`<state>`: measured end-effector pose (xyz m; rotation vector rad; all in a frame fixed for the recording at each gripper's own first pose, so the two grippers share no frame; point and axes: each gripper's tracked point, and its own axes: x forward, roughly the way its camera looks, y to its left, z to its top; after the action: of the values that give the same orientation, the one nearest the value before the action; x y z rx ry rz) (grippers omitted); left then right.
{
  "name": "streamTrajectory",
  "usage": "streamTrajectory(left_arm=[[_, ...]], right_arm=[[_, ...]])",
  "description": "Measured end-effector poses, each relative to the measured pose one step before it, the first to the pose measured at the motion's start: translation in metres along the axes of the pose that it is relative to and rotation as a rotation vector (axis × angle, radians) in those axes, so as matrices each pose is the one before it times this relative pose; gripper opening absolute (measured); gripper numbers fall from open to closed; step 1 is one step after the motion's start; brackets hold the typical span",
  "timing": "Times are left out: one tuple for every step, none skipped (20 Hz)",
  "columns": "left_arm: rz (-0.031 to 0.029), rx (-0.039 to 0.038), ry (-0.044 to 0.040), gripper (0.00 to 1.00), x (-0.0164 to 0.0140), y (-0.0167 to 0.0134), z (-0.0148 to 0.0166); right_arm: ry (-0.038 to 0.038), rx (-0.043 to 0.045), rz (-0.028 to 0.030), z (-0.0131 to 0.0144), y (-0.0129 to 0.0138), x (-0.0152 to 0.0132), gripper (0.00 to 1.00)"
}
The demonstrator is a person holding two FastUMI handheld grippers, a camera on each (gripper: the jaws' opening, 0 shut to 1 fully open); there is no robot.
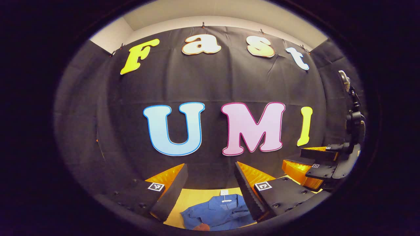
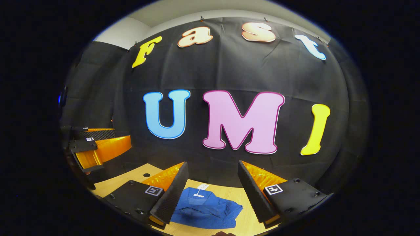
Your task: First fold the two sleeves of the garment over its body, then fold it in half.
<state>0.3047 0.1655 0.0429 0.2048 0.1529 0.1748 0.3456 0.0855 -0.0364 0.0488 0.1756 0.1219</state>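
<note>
The blue garment [image 1: 218, 211] lies bunched on the desk [image 2: 244, 196] by the black wall. Both grippers hang up above it — the left gripper [image 1: 210, 183] and the right gripper [image 2: 213, 183] have their jaws spread wide, pinching nothing.

Both views are bright in the middle and dark near the round edge. The light seems to come from above. The pale ceiling strip [image 1: 210, 19] at the top looks lit up. The black cloth wall [image 1: 210, 85] soaks up light and shows soft folds. The wooden table [image 2: 242, 196] glows warm yellow. The blue garment [image 2: 206, 209] looks clear and sharp, with small dark creases. Straight lines bend like a bowl, more so toward the sides. Things at the far left and right edges look squashed and dim. I see no strong glare. The near bottom edge is a bit fuzzy.
</note>
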Motion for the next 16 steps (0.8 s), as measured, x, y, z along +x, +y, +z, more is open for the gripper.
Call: streamTrajectory(left_arm=[[-0.00996, 0.00413, -0.00675, 0.81, -0.00483, -0.00394, 0.00237], [-0.00355, 0.00019, -0.00053, 0.81, -0.00314, 0.00043, 0.00005], [0.00172, 0.00009, 0.00385, 0.81, -0.00383, 0.00448, -0.00062], [0.00674, -0.00058, -0.00189, 0.81, -0.00423, 0.00304, 0.00032], [-0.00008, -0.00390, -0.00588, 0.81, -0.00728, -0.00058, 0.00231], [-0.00293, -0.00472, -0.00386, 0.81, -0.00797, -0.00001, 0.00134], [0.00172, -0.00520, -0.00394, 0.82, -0.00159, 0.00047, 0.00145], [0.00314, -0.00439, -0.00266, 0.81, -0.00260, 0.00206, 0.00180], [0.00124, -0.00349, 0.00055, 0.81, -0.00547, 0.00058, 0.00173], [-0.00027, -0.00111, -0.00093, 0.81, -0.01344, 0.00334, 0.00073], [0.00195, -0.00226, -0.00419, 0.81, -0.01385, 0.00409, -0.00012], [0.00137, 0.00062, -0.00837, 0.81, -0.01924, 0.00499, -0.00383], [0.00267, 0.00188, -0.00798, 0.81, -0.01156, 0.00186, 0.00169], [0.00401, 0.00710, -0.00962, 0.81, -0.00432, 0.00259, 0.00238], [0.00717, 0.01076, -0.00181, 0.81, -0.00518, 0.00212, 0.00263], [0.00590, 0.01200, -0.00638, 0.81, -0.00320, 0.00298, 0.00121]], right_arm=[[-0.01390, -0.00005, -0.00075, 0.00747, 0.00670, -0.01325, 0.96], [-0.01651, -0.00074, 0.00472, 0.00690, 0.00614, -0.01116, 0.96], [-0.02980, -0.01008, 0.00671, 0.01113, 0.00552, -0.00812, 0.96], [-0.01372, -0.00888, -0.00154, 0.01073, 0.00236, -0.00881, 0.96], [-0.01158, -0.00741, -0.00673, 0.00862, 0.00024, -0.00963, 0.96], [-0.01492, -0.00128, -0.00837, 0.00878, -0.00222, -0.00965, 0.96], [-0.02060, 0.00384, -0.00837, 0.00720, -0.00144, -0.00661, 0.96], [-0.01460, 0.00653, -0.00358, 0.00807, 0.00019, -0.00982, 0.96], [-0.00889, 0.00692, -0.00056, 0.00677, 0.00155, -0.01119, 0.88], [-0.00227, 0.00573, 0.00090, 0.00359, 0.00240, -0.00867, 0.89], [-0.00348, 0.00516, 0.00388, 0.00493, 0.00232, -0.00847, 0.96], [-0.00345, 0.00073, -0.00253, 0.00354, 0.00007, -0.00776, 0.88], [-0.00323, -0.00503, -0.00755, 0.00353, -0.00339, -0.00633, 0.88], [-0.00364, -0.00512, -0.00700, 0.00385, -0.00296, -0.00544, 0.89], [-0.00274, -0.00574, -0.00634, 0.00284, -0.00206, -0.00471, 0.89], [-0.00283, -0.00209, -0.00767, 0.00491, -0.00414, -0.00458, 0.89]])
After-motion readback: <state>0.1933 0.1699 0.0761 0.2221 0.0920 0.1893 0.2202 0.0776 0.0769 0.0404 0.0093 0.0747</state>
